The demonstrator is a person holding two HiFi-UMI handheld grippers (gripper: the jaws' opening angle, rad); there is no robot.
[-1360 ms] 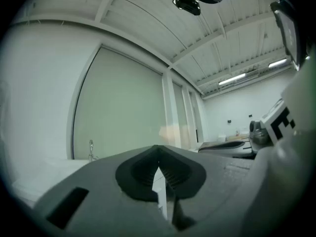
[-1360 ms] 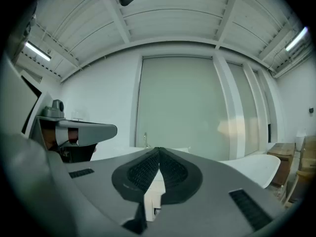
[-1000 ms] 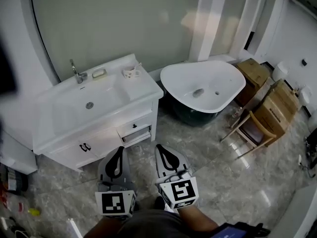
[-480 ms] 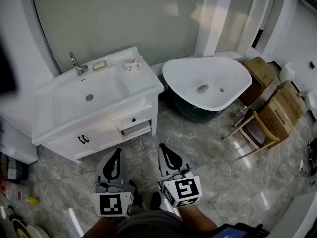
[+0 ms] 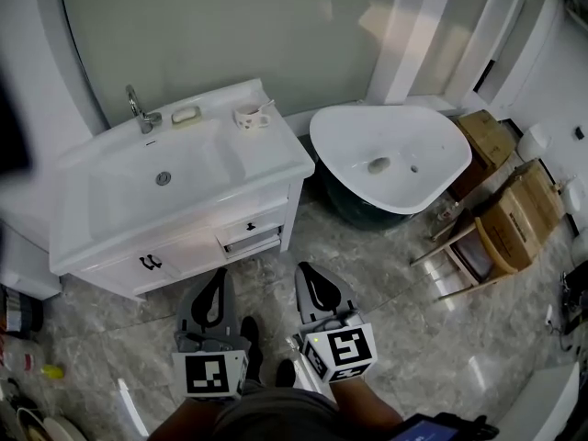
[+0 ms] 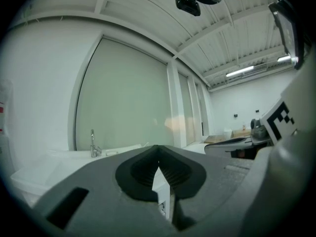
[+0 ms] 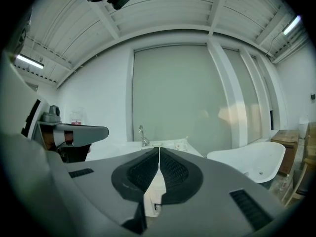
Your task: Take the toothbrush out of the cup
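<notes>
A white cup (image 5: 249, 117) with a toothbrush (image 5: 264, 108) leaning out of it stands at the back right corner of the white vanity top (image 5: 276, 159). In the right gripper view the cup (image 7: 180, 143) shows small, just above the jaws. Both grippers hang low over the floor in front of the vanity, far from the cup. My left gripper (image 5: 217, 277) has its jaws together with nothing between them, and so does my right gripper (image 5: 309, 272). In their own views the left gripper (image 6: 158, 152) and right gripper (image 7: 159, 152) point level toward the vanity.
The vanity carries a sink basin (image 5: 161, 180), a faucet (image 5: 138, 110) and a soap dish (image 5: 186, 114). A white bathtub (image 5: 390, 154) stands to the right, with cardboard boxes (image 5: 514, 214) and a wooden stool (image 5: 469, 255) beyond. Bottles and clutter (image 5: 28, 356) lie on the floor at left.
The vanity and tub have drawn larger and nearer in the head view as the person steps toward them. Both grippers keep their place in the frame, jaws together throughout.
</notes>
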